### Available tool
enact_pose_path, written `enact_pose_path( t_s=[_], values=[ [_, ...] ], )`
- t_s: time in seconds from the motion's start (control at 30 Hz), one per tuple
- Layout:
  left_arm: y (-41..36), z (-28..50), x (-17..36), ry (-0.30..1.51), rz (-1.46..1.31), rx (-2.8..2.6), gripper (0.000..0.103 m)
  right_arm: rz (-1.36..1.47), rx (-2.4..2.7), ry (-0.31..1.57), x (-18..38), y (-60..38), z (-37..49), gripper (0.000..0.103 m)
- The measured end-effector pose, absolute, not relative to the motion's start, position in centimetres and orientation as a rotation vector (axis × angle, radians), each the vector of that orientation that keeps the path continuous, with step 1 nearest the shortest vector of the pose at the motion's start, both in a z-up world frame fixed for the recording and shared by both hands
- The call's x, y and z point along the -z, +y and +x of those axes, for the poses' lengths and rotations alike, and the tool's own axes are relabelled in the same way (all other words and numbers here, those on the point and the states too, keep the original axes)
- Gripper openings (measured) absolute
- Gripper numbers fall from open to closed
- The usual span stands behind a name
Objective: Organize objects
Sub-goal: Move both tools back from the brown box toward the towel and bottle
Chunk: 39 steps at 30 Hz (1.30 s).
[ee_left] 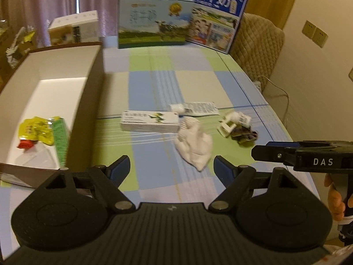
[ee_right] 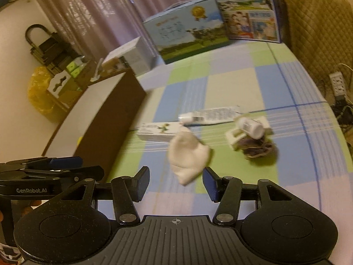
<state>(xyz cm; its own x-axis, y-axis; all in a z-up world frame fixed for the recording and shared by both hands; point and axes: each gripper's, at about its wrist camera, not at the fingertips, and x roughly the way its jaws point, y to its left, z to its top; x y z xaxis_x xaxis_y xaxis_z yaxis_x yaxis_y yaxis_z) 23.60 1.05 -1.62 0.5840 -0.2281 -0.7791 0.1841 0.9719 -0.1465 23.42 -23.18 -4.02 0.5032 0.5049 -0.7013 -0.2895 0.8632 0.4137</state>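
Note:
A crumpled white cloth [ee_left: 193,145] [ee_right: 187,155] lies on the checked tablecloth, just ahead of both grippers. Behind it are a flat white medicine box [ee_left: 150,121] [ee_right: 158,131], a white tube [ee_left: 194,108] [ee_right: 209,114], a small white bottle [ee_left: 240,118] [ee_right: 251,125] on a white plastic piece, and a dark scrunched item [ee_left: 243,134] [ee_right: 259,146]. My left gripper [ee_left: 171,169] is open and empty. My right gripper [ee_right: 175,184] is open and empty, its jaws either side of the cloth's near end.
An open brown box [ee_left: 88,84] [ee_right: 110,119] stands at the left, holding a yellow pouch [ee_left: 36,130] and a green packet [ee_left: 60,139]. Milk cartons [ee_left: 152,22] [ee_right: 187,31] stand at the table's far end. A padded chair [ee_left: 258,42] is at the right.

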Motion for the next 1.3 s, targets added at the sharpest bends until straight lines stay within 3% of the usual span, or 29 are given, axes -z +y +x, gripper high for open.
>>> enact_pose_path(
  t_s=[1.3],
  values=[
    [-7.6, 34.6, 12.1, 1.057, 0.037, 0.247, 0.080, 0.158, -0.238, 1.004, 9.9, -31.0, 29.0, 0.050]
  ],
)
